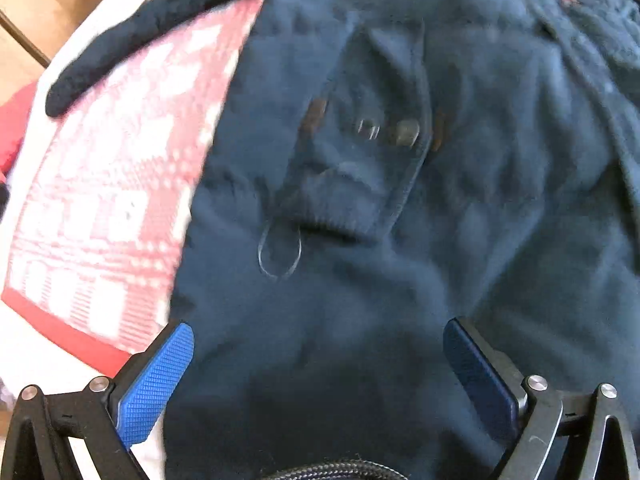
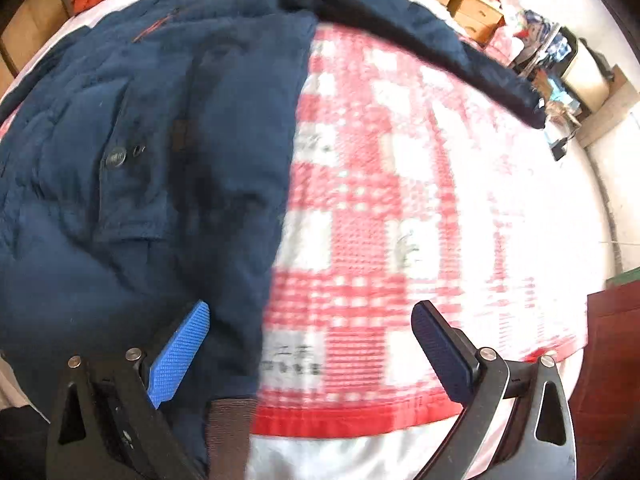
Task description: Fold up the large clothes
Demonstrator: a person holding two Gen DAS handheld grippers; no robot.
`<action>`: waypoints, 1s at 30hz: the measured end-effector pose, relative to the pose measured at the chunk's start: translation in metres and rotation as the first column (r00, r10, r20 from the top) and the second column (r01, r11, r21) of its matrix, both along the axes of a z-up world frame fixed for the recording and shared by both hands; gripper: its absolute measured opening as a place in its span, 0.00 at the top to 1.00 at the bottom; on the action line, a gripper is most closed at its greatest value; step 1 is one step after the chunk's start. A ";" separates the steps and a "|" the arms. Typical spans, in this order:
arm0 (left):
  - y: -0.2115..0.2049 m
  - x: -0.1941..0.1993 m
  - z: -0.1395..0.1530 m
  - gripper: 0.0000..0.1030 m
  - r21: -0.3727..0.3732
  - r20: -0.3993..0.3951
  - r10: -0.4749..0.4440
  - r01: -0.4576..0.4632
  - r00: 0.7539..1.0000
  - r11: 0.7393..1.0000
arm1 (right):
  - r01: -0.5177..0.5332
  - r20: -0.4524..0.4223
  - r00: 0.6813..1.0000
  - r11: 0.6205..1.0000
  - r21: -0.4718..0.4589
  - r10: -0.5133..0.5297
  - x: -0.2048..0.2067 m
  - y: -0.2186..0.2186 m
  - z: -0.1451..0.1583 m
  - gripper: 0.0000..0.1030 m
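Our left gripper (image 1: pixel 318 364) hangs spread and empty over the navy jacket (image 1: pixel 400 200), while our right gripper (image 2: pixel 310 344), also spread, straddles its right edge; the jacket runs near to far, its sleeve (image 2: pixel 420 36) reaching far right across the checked blanket (image 2: pixel 400 200)

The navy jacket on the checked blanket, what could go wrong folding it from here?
1. The navy jacket is thick and puffy, so a fold may spring open.
2. Its sleeve lies stretched across the red checked blanket, away from both open grippers, and could trail behind.
3. The pocket snaps might catch a finger.
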State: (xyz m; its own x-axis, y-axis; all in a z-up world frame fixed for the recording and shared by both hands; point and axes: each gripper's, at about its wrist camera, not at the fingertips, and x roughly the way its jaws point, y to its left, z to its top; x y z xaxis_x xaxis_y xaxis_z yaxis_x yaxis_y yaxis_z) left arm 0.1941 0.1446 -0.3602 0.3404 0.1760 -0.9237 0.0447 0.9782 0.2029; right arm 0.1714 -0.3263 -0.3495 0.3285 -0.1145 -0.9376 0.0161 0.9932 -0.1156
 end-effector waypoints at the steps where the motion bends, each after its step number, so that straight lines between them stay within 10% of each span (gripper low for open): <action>1: -0.009 0.007 0.012 0.00 -0.013 0.025 -0.009 0.010 1.000 1.000 | -0.026 0.027 0.999 1.000 0.018 0.025 0.016 0.009 0.004 0.00; 8: -0.098 0.162 0.015 0.00 -0.176 0.193 -0.163 0.198 0.968 0.964 | -0.230 0.212 0.955 0.970 0.083 0.209 0.202 0.111 -0.001 0.00; 13: -0.120 0.271 -0.022 0.00 -0.183 0.164 -0.153 0.182 0.975 0.966 | -0.292 0.170 0.945 0.955 0.056 0.279 0.315 0.159 -0.039 0.00; 22: -0.029 0.286 -0.051 0.00 -0.149 0.161 -0.066 0.090 0.985 0.985 | -0.149 0.119 0.982 0.988 0.032 0.144 0.294 0.027 -0.059 0.00; 26: -0.025 0.311 -0.037 0.00 -0.081 0.155 -0.068 0.081 0.985 0.993 | -0.167 0.103 0.980 0.985 -0.046 0.171 0.321 0.030 -0.045 0.00; 30: -0.074 0.360 -0.012 0.00 -0.168 0.226 -0.067 0.106 0.972 0.980 | -0.211 0.200 0.959 0.977 0.029 0.201 0.406 0.090 -0.028 0.00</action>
State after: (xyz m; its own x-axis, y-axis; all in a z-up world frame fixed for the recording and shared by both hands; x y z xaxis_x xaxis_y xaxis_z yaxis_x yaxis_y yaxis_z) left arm 0.5542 0.0705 -0.3723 0.5435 -0.0232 -0.8391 0.1047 0.9937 0.0404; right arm 0.5770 -0.2359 -0.3774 0.5169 0.0199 -0.8558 -0.1718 0.9818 -0.0810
